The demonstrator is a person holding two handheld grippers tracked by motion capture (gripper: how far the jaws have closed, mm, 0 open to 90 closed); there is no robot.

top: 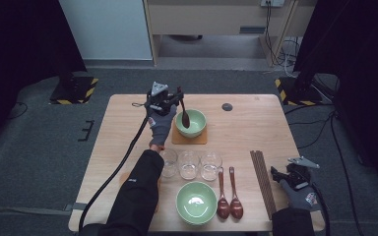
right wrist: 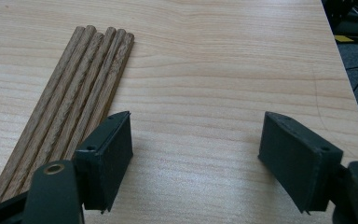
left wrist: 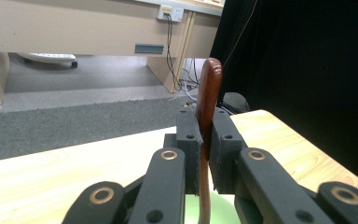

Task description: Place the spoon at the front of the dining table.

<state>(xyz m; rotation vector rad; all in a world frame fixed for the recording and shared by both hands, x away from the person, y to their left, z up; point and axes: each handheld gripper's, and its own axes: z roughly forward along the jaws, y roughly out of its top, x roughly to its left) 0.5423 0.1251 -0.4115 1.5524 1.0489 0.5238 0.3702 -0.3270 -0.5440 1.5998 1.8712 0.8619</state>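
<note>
My left gripper [top: 177, 98] is shut on the handle of a dark wooden spoon [top: 184, 117], whose bowl end dips into the far green bowl [top: 197, 129] on a brown coaster [top: 175, 138]. In the left gripper view the spoon handle [left wrist: 208, 93] stands pinched between both black pads, above a patch of the green bowl [left wrist: 223, 210]. My right gripper [top: 278, 176] rests open near the table's front right, just right of a row of wooden chopsticks [top: 262, 177]. Its own view shows the wide-apart jaws over bare wood, my right gripper [right wrist: 196, 154] beside the chopsticks [right wrist: 70, 107].
Three clear glasses [top: 189, 164] stand in a row mid-table. A second green bowl [top: 197, 202] sits at the front with two wooden spoons [top: 229, 199] to its right. A small dark disc [top: 227, 106] lies at the back. The table edge [top: 295, 147] runs close to the right gripper.
</note>
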